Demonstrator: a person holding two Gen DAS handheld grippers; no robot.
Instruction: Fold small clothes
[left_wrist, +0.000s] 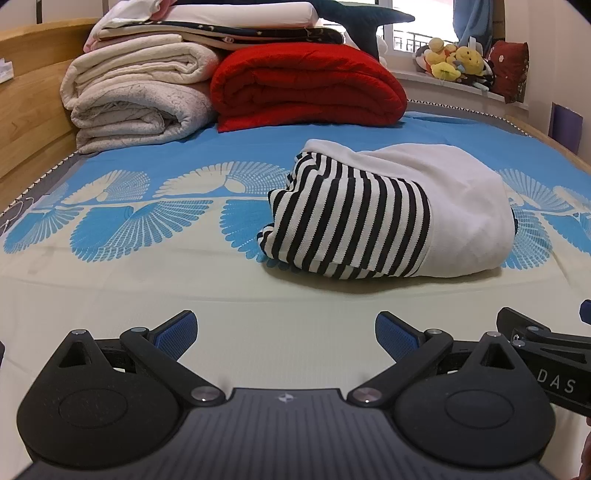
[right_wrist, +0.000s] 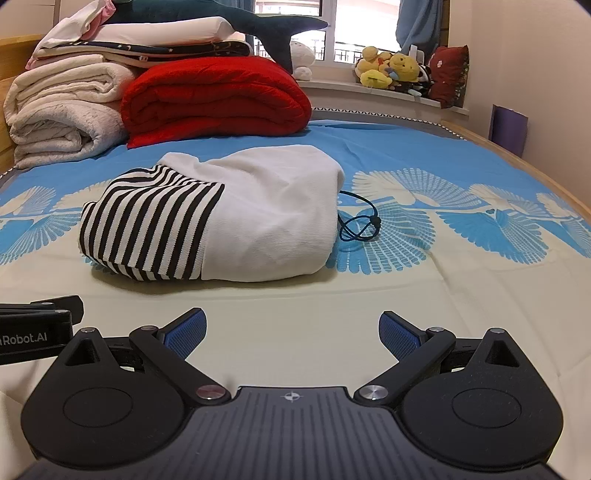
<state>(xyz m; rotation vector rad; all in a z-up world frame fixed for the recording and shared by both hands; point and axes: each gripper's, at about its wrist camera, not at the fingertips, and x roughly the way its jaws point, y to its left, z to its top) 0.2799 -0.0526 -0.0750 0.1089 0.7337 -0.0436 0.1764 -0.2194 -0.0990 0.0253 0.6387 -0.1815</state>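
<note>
Bed sheet; folded white/striped garment; left gripper & right gripper spread wide, empty.

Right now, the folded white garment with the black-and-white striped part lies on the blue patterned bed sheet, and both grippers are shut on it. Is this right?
Not quite. The folded white garment with the striped part does lie on the blue patterned bed sheet, but the left gripper and right gripper are both open, short of it, holding nothing. Each wrist view shows this.
</note>
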